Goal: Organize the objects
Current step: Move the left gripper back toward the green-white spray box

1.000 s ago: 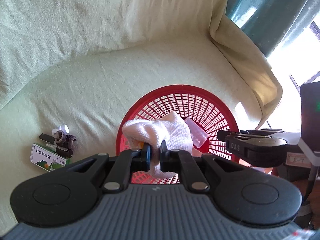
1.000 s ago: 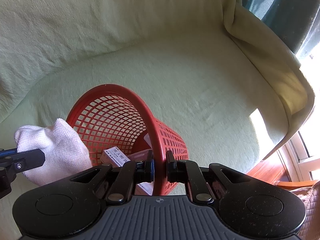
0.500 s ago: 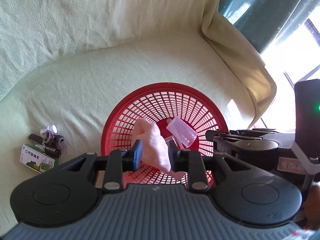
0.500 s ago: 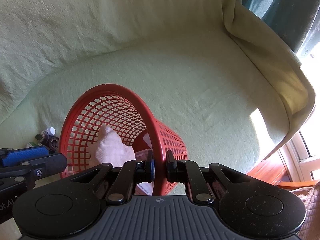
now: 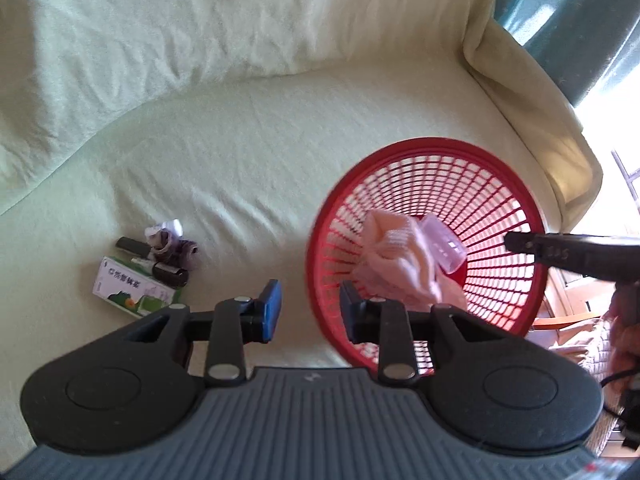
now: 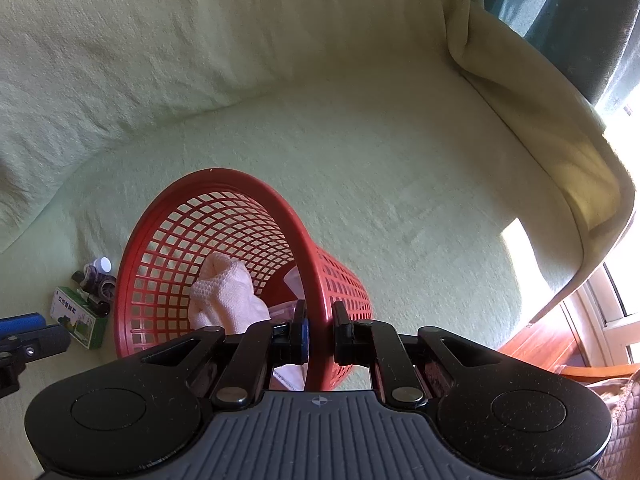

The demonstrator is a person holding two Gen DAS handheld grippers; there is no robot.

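Left gripper has just been opening, empty; right gripper clenches the red mesh plastic basket rim at six o'clock; a slip could tip it, spilling the white knitted cloth.

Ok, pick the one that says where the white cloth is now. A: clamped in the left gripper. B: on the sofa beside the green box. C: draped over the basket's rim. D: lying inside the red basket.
D: the white cloth lies inside the red basket, and the left gripper stands open with nothing between its jaws.
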